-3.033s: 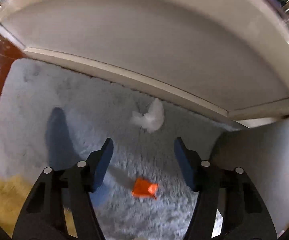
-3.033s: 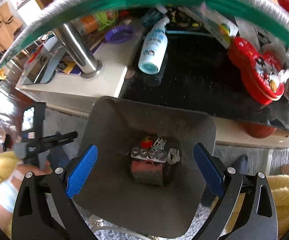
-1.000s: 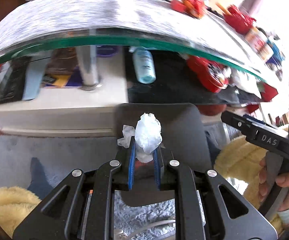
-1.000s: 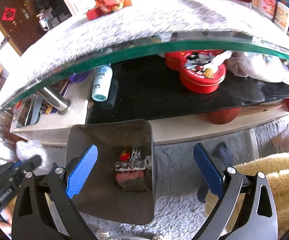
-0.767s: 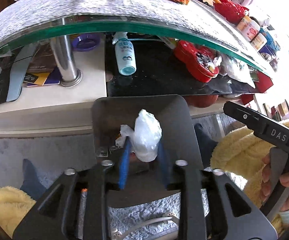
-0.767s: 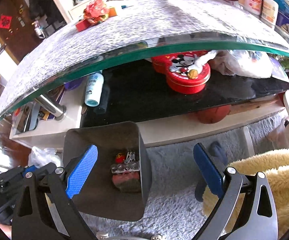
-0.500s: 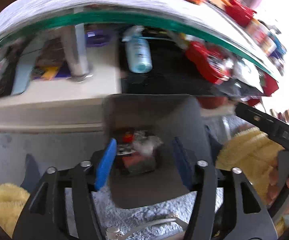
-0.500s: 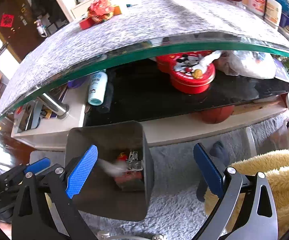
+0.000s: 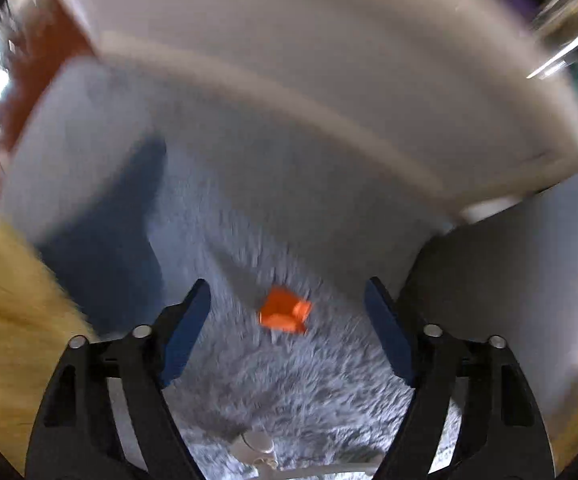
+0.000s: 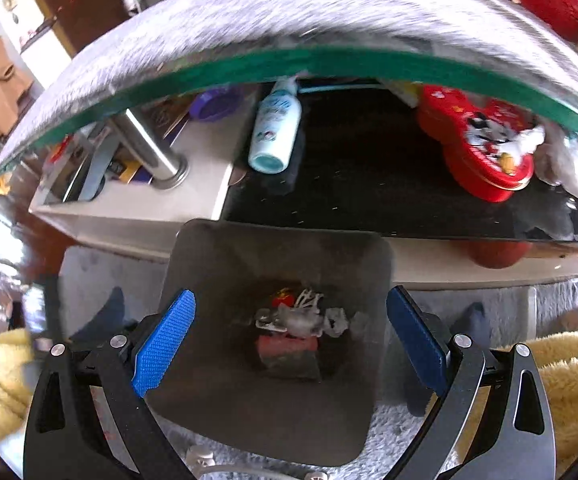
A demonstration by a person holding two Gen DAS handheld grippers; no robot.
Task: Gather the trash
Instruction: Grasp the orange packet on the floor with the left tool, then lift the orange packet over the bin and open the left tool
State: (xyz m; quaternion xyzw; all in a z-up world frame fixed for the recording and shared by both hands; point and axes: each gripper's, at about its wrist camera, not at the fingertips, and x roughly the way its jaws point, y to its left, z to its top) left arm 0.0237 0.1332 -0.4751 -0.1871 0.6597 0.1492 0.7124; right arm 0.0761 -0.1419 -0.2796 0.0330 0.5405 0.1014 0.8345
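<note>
Step in hand: judged to be the pickup of the orange scrap [image 9: 284, 313] from the grey rug [image 9: 289, 380], with the left gripper [image 9: 287, 324] lined up over it.
How to do it well: lower straight down with the jaws kept wide; press the fingertips lightly into the pile so they get under the scrap's edges; close only once the scrap sits level with the blue pads [image 9: 185, 338]; lift straight up, not dragged through the fibres.
Likely handling: a light, crumpled piece, probably easy to crush and easy to flick away if one finger arrives first.
Scrap relative to left jaws: between the two fingers, roughly centred, slightly nearer the right finger; touching neither; whether at finger height or below cannot be told, as the view is motion-blurred.
Left jaws: spread wide, nothing held.
Right gripper [image 10: 291, 338]: jaws wide apart, nothing held, hanging above the open mouth of the grey bin [image 10: 281, 240].
Bin contents: a small heap of trash [image 10: 293, 328] at the bottom, red and white bits, details too small to name.
Bin position: on the rug, just in front of the low shelf under the glass table [image 10: 329, 60]; its grey wall also shows at the right edge of the left wrist view, near the scrap.
Risk: shaggy pile caught in the pinch along with the scrap; scrap slipping out on the carry to the bin.
</note>
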